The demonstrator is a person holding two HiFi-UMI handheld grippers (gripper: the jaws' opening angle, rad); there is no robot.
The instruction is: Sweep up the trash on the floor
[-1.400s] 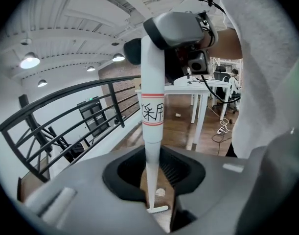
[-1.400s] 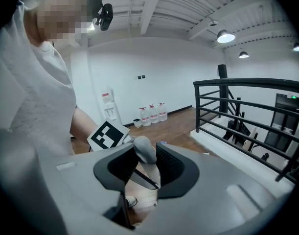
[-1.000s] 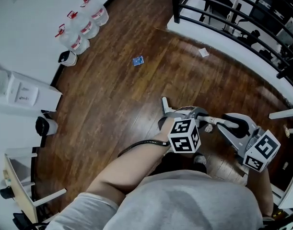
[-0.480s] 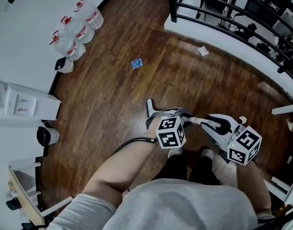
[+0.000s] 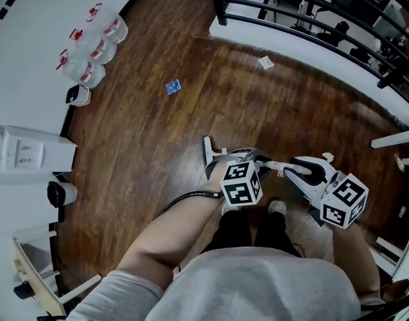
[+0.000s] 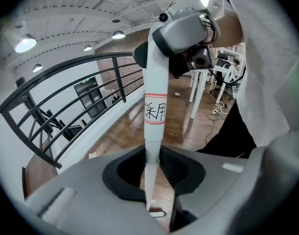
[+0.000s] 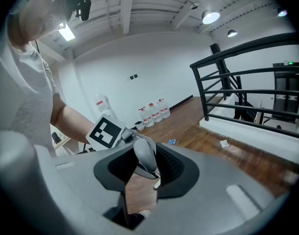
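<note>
Head view: pole (image 5: 276,165) mostly hidden

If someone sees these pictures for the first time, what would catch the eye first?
The two grippers stand out, low in the head view: the left gripper is shut on a labelled white pole, and the right gripper on a grey handle. Ahead on the dark wooden floor lie a blue scrap and, nearer the black railing, a white scrap.

Grey T-shirt (image 5: 258,286); grey left claw (image 6: 150,173), right claw (image 7: 144,168); checkered cubes (image 5: 241,183); black cable (image 5: 191,198).
</note>
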